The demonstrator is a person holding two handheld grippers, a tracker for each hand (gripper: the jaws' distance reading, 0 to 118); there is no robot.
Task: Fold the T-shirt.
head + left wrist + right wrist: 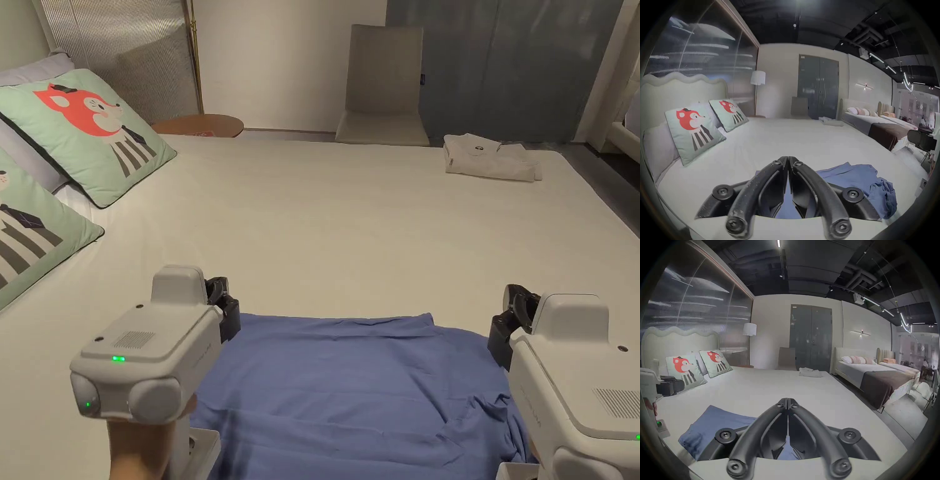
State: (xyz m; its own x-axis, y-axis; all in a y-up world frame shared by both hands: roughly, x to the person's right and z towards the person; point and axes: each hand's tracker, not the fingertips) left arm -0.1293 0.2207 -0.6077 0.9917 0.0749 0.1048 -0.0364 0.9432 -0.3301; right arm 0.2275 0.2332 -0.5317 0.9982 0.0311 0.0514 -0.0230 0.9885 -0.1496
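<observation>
Both jaw pairs clenched tip to tip, left gripper [788, 160] and right gripper [787, 401]; cloth betw. them? Can't tell. Blue T-shirt [350, 387] rumpled at near edge of bed [350, 237]. Risk: corners slipping, crooked fold.

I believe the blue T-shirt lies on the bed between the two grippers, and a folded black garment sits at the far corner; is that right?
Not quite: the head view shows the folded garment is cream-white, not black. The blue T-shirt does lie on the bed between the left gripper and right gripper.
</observation>
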